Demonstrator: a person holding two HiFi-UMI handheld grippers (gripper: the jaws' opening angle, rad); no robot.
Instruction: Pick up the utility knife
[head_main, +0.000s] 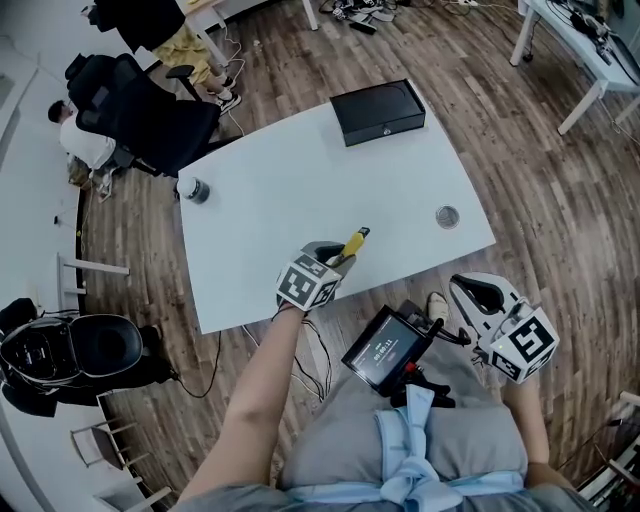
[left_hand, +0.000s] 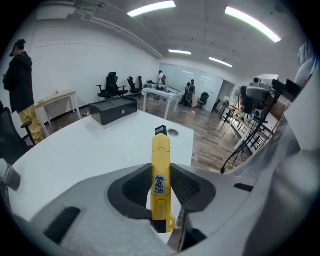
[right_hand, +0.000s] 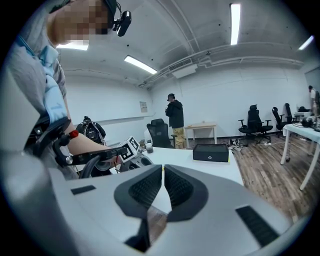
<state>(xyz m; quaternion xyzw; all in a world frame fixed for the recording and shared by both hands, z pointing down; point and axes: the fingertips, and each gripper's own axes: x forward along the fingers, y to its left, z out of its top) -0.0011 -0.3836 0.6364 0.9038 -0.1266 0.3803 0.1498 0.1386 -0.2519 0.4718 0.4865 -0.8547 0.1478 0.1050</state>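
Yellow utility knife (left_hand: 160, 181) clamped in left claw (left_hand: 163, 187), above table.

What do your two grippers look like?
The left gripper and the right gripper are both smooth white plastic shells. Each carries a cube covered in black-and-white square markers. On the inside, each jaw has a black ribbed pad with a rounded shape.

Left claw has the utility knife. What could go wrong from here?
1. The left claw pinches the utility knife across its rear half, with the front half sticking out. A quick swing might make it pivot or slip.
2. Its black tip points out over the white table. Whether a blade is out I cannot tell, so dipping it could score the surface.
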